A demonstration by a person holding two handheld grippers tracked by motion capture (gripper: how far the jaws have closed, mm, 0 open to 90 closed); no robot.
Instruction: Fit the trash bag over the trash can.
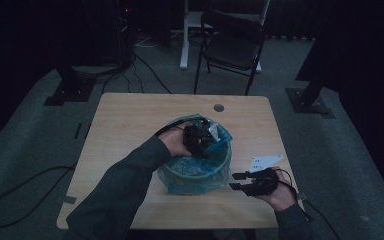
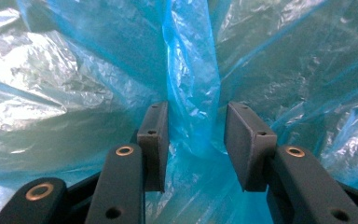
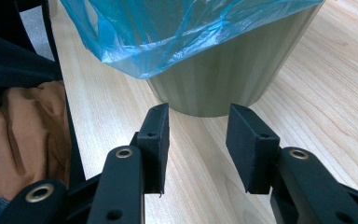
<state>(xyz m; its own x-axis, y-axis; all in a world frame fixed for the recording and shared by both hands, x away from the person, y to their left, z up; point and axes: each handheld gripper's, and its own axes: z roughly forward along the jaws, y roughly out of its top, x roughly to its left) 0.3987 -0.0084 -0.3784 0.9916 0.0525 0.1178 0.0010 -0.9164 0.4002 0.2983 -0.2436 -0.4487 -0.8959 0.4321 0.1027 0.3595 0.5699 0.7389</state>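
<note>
— What is the biggest thing in front of you?

— Your table [image 1: 125, 125], pale wood, with a small round hole near its far edge. Beyond it on the floor stands a dark folding chair [image 1: 232, 42].

— And on the table?

— The bin [image 3: 223, 79], a ribbed grey-green one, sits a little right of the table's middle, nearer your side. A blue plastic bag [image 1: 195, 172] lines it, and its loose edge hangs down over the outside of the wall. To the right of the bin, near the table's right edge, lies a small white card [image 1: 265, 162].

— Where are your hands?

— Your left gripper [image 1: 200, 140] is over the mouth of the bin, reaching down into the bag. In the left gripper view a tall fold [image 2: 191, 84] of the blue film stands up between the two jaws. The jaws are apart, and the pads do not press the fold: a gap shows beside the right one, so the film is released, not pinched.

— And the other one?

— Your right gripper [image 1: 237, 181] is low over the table just beside the bin, on its right, pointing at the wall. Its jaws stand apart with nothing between them, bare wood showing in the gap.
</note>
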